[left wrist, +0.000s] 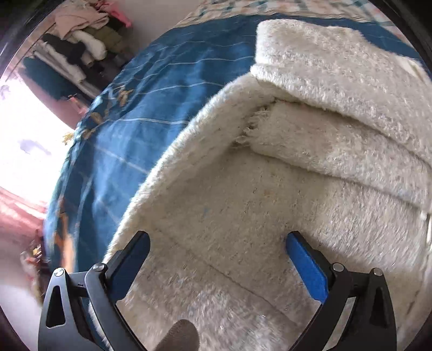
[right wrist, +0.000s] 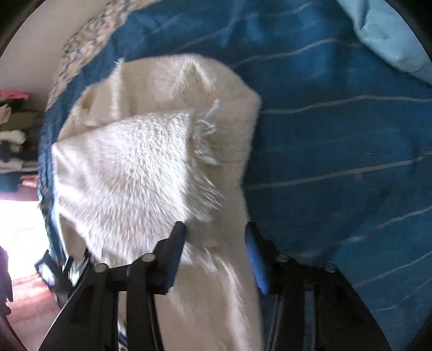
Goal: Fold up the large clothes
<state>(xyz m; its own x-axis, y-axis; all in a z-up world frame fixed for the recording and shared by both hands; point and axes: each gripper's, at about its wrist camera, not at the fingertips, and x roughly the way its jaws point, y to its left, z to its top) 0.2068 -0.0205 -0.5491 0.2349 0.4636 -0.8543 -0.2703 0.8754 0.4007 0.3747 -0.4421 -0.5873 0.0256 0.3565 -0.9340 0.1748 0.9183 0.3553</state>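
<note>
A large cream fuzzy garment point(left wrist: 283, 167) lies on a blue striped bedspread point(left wrist: 151, 102), with folded layers stacked at its far right. My left gripper point(left wrist: 218, 243) is open just above the garment's near flat part, holding nothing. In the right wrist view the same cream garment point(right wrist: 140, 162) is bunched up with a frayed edge, over the blue bedspread point(right wrist: 337, 162). My right gripper point(right wrist: 216, 232) has its jaws partly apart with a fold of the garment between them; whether the pads pinch it is unclear.
A heap of clothes point(left wrist: 81, 35) is stacked on shelves at the far left. A light blue cloth point(right wrist: 391, 35) lies at the bed's far right. A patterned sheet point(left wrist: 283, 8) shows past the bedspread. The floor point(right wrist: 24, 243) lies to the left.
</note>
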